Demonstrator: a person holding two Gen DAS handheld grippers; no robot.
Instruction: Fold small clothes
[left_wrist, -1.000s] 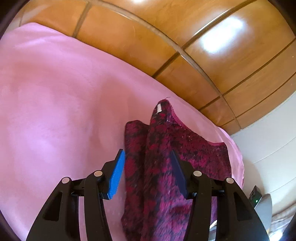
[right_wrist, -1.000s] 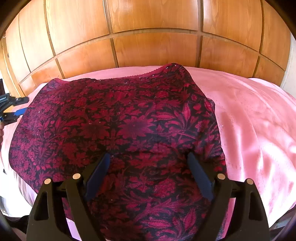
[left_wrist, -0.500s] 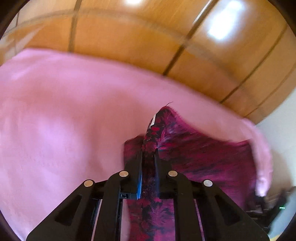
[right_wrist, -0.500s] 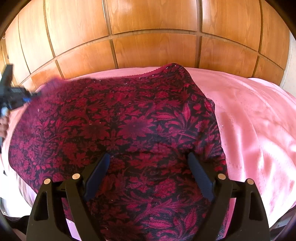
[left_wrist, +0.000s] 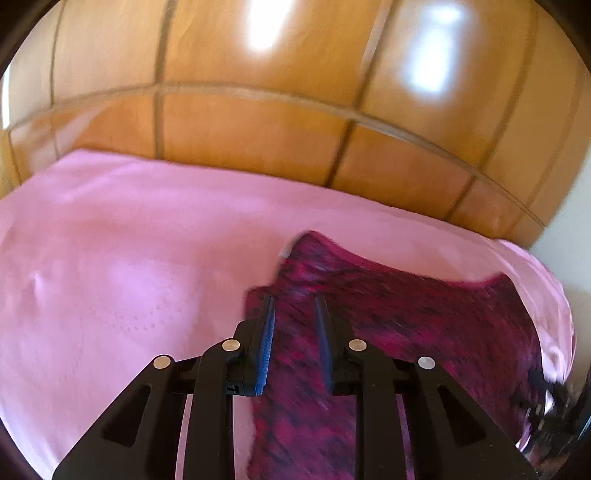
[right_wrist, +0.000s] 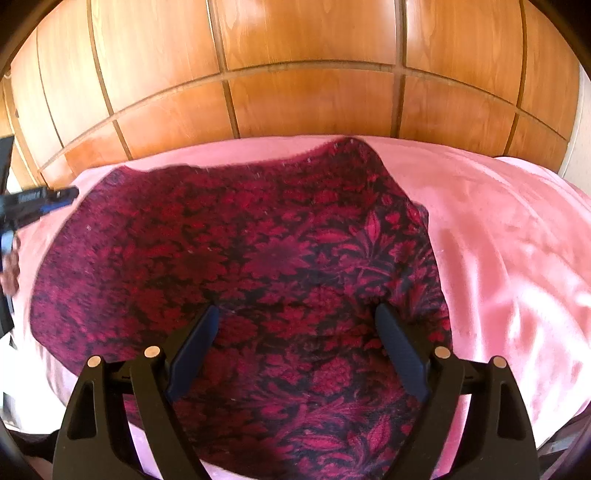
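My left gripper (left_wrist: 293, 301) has its jaws opening, a blurred fold of the dark red floral garment (right_wrist: 236, 258) between them; I cannot tell whether the pads touch it. My right gripper (right_wrist: 297, 314) stands wide apart above the garment, which lies spread on the pink bedsheet (right_wrist: 517, 240) ahead of both jaws.

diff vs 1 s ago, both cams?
The left tool closed on a raised fold at the edge of the red floral garment, pulled it and is now opening again, cloth between its fingers. That edge shifted. The right tool stayed wide open over the garment; the pink sheet is unchanged.
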